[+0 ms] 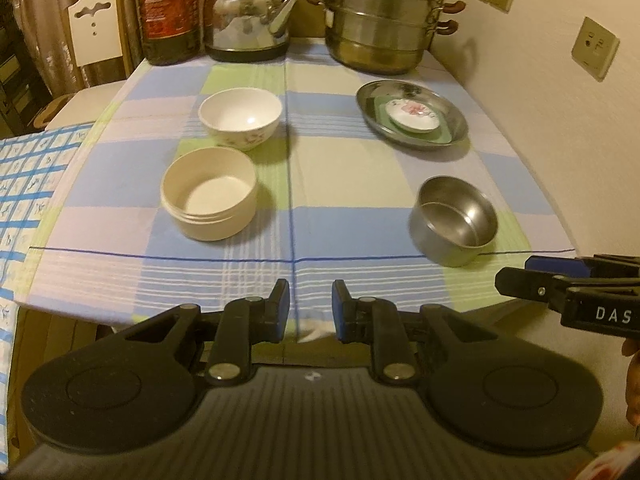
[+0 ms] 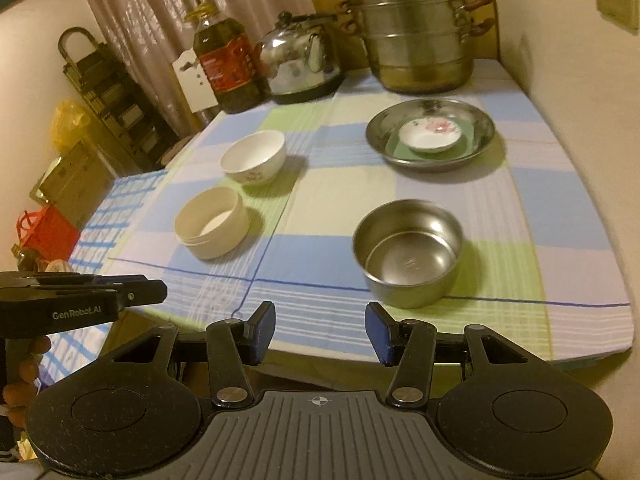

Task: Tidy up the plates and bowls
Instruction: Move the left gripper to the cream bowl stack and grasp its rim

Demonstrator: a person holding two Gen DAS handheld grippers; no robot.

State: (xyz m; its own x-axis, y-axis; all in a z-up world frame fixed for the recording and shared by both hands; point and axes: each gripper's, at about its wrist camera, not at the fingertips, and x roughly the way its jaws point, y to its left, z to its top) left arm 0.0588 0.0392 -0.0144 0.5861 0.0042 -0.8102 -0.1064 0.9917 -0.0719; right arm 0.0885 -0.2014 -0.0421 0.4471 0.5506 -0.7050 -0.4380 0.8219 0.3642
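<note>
Both empty, the left gripper (image 1: 311, 310) narrowly parted and the right gripper (image 2: 320, 334) spread wider, they hang at the table's near edge, the steel bowl (image 2: 408, 252) just ahead of the right one, likely the first pick for stacking.

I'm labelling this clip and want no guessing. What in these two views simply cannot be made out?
- Green plate: pattern hidden under the small floral dish, both views, inside the steel plate.
- Oil bottle: top cut by the left wrist frame edge; label text too blurred in both.
- Steamer pot: contents hidden by its lid.
- Steel bowl: stamped base mark too small.
- Right gripper: jaws apart, empty.
</note>
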